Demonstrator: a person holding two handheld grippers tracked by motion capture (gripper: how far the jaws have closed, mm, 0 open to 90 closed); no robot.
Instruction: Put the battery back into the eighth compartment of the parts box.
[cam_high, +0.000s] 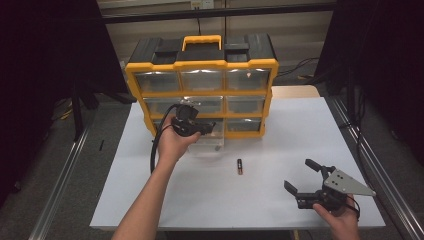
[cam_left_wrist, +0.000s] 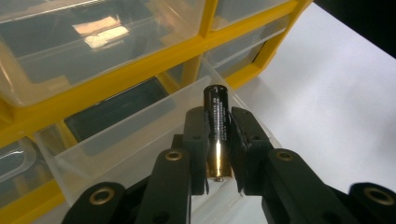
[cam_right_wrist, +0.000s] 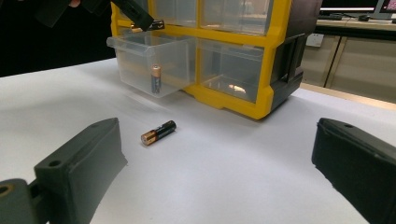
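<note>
Black battery (cam_left_wrist: 217, 135) is sitting clamped in the left tool (cam_left_wrist: 218, 140), poised over the pulled-out clear drawer (cam_left_wrist: 140, 126) for dropping in, while the right tool (cam_high: 305, 181) is idling wide open, empty, near the spare battery (cam_high: 239, 166) on the surface (cam_high: 280, 150).

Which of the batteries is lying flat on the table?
The loose battery on the white table, in front of the pulled-out drawer. Another battery stands upright inside that drawer, and a third is clamped in the left gripper above it.
</note>
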